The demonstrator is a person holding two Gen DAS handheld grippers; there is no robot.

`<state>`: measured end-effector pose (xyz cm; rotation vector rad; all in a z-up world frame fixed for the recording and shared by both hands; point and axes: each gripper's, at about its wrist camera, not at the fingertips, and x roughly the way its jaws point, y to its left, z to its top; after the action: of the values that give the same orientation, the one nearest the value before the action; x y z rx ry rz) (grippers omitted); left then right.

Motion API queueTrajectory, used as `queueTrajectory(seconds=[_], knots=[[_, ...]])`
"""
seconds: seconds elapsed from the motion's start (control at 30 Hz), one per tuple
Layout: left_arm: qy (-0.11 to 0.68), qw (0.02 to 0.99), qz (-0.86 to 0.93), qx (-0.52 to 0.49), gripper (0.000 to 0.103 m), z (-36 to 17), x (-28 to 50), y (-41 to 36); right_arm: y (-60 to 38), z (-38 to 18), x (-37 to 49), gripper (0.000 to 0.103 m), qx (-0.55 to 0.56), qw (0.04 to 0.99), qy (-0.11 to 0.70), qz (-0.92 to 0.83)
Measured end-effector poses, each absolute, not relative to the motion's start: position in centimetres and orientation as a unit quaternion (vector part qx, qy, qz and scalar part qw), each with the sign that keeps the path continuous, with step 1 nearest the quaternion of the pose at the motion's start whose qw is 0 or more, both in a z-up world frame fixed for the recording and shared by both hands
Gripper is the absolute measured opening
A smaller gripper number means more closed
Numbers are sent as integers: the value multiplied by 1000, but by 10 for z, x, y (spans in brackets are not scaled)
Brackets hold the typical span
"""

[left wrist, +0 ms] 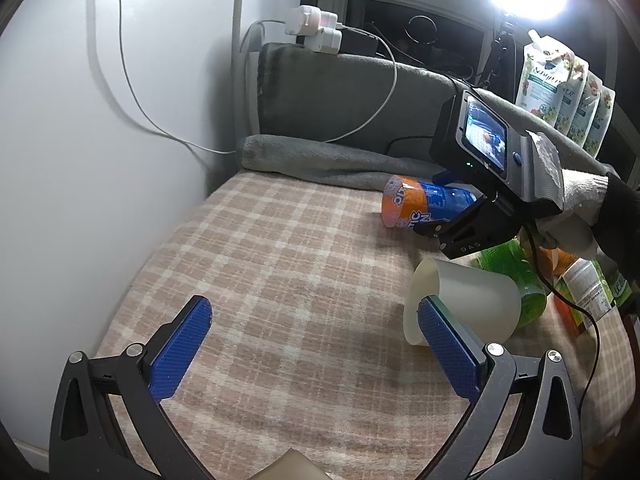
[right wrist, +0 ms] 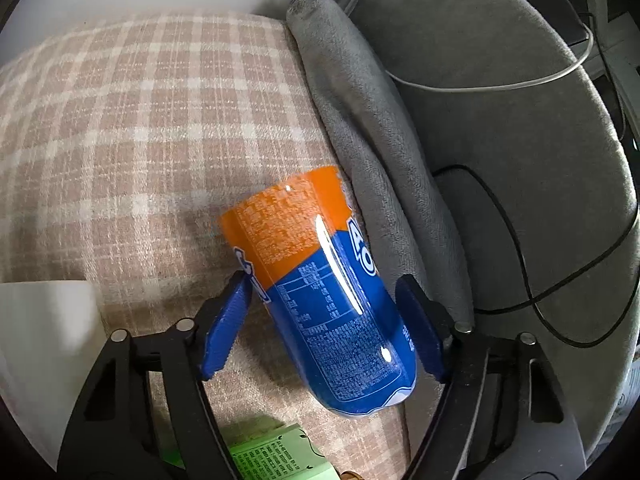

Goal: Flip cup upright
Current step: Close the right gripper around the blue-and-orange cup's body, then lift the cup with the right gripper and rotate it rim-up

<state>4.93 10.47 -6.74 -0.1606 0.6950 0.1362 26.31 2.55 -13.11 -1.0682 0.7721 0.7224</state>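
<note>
An orange and blue cup (right wrist: 320, 280) lies on its side on the checked cloth, against a rolled grey towel. My right gripper (right wrist: 326, 320) is open, its blue pads on either side of the cup; I cannot tell if they touch it. The left wrist view shows this cup (left wrist: 424, 204) with the right gripper (left wrist: 452, 220) reaching over it. A white cup (left wrist: 464, 300) also lies on its side, its mouth toward the left. My left gripper (left wrist: 316, 344) is open and empty, its right pad (left wrist: 448, 348) in front of the white cup's rim.
The checked cloth (left wrist: 288, 280) covers the surface. A grey towel roll (right wrist: 360, 120) and grey cushion (left wrist: 340, 104) line the back. Green bottles and jars (left wrist: 532, 280) stand at the right. Cables (left wrist: 384, 92) and chargers hang at the back wall. A green carton (right wrist: 272, 460) lies near the right gripper.
</note>
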Motion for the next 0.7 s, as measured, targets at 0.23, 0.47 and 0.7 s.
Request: queueTrajectory(seconds=[0.23, 0.47, 0.7], knots=[[337, 936, 67, -75, 102, -66, 46, 103, 21, -97, 257, 68, -453, 753, 347, 328], [331, 939, 64, -70, 102, -61, 44, 99, 7, -54, 259, 64, -401, 788, 333, 329], [321, 943, 62, -64, 102, -52, 37, 92, -13, -24, 241, 63, -355, 818, 308, 331]])
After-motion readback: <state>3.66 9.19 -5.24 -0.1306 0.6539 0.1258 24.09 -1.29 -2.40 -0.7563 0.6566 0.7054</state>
